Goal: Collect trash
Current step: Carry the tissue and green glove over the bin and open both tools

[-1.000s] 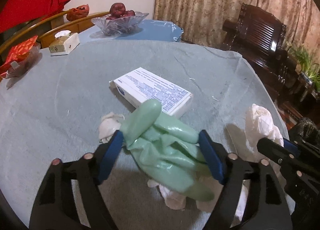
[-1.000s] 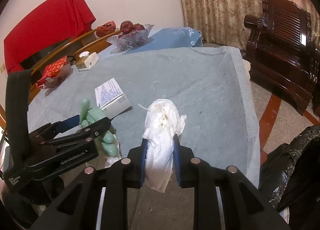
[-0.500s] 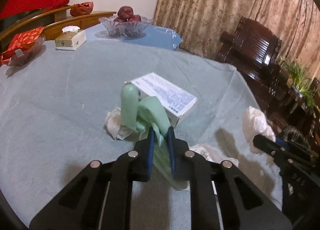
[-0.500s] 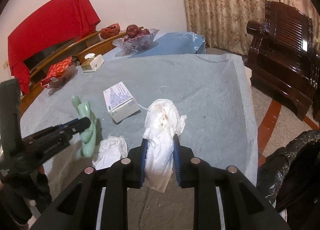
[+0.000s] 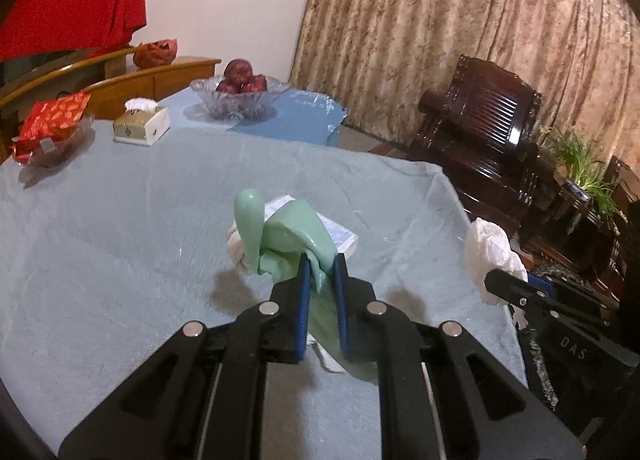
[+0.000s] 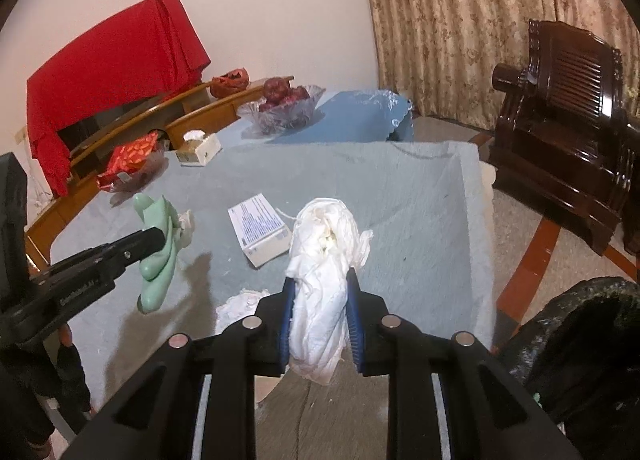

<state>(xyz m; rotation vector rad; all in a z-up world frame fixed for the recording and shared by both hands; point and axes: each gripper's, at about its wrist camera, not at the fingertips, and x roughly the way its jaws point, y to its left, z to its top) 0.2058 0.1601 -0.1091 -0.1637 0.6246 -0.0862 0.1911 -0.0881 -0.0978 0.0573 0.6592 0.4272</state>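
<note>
Both jaws clamped: left gripper (image 5: 320, 266) on green glove (image 5: 296, 236), right gripper (image 6: 320, 280) on tissue wad (image 6: 324, 260), over table edge (image 6: 478, 244).

1. The room I work in is dim, lit warm from overhead; colours look muted and grainy.
2. Soft shadows fall on the table (image 5: 120, 219) just under the glove (image 5: 288, 236) and beside the tissue (image 6: 320, 260).
3. My fisheye lenses bend the curtain (image 5: 460, 39) and table edges, with black vignette in the corners.
4. No strong glare; the wall (image 6: 260, 11) is brightest.
5. Near gripper arms look slightly soft.
</note>
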